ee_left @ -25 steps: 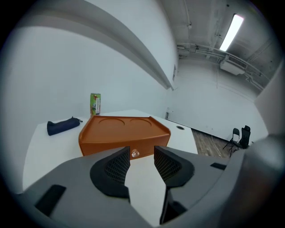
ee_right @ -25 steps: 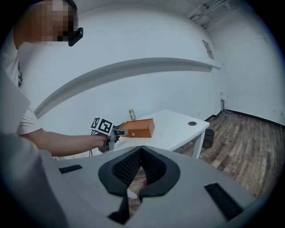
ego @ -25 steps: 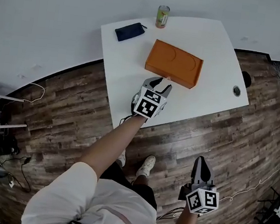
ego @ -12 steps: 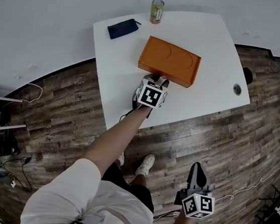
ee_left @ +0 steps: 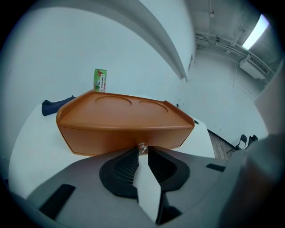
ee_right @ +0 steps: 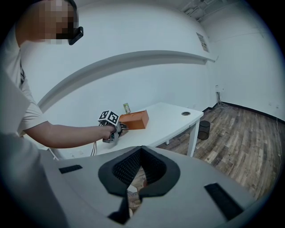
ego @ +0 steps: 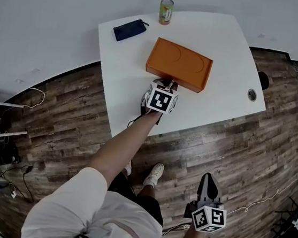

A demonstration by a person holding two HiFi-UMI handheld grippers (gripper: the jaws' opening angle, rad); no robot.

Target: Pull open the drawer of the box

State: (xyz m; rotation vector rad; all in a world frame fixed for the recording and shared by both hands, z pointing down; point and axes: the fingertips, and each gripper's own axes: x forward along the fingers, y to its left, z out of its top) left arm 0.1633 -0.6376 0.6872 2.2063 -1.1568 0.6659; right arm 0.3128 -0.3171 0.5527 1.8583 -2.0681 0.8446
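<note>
As left gripper (ee_left: 142, 151) jaws close, drawer knob (ee_left: 142, 147) between fingertips (ee_left: 132, 156).

The room has plain white walls (ee_right: 169, 35) and a floor (ego: 252, 155) of dark wooden planks, with a black skirting (ego: 63, 74) where they meet. A white table (ego: 227, 55) stands close to the wall; it has a round cable hole (ego: 252, 94) near one corner. A dark bin (ee_right: 204, 129) stands beside a table leg. A long ceiling lamp (ee_left: 254, 34) is lit. A white cable (ego: 37, 95) lies on the planks.
</note>
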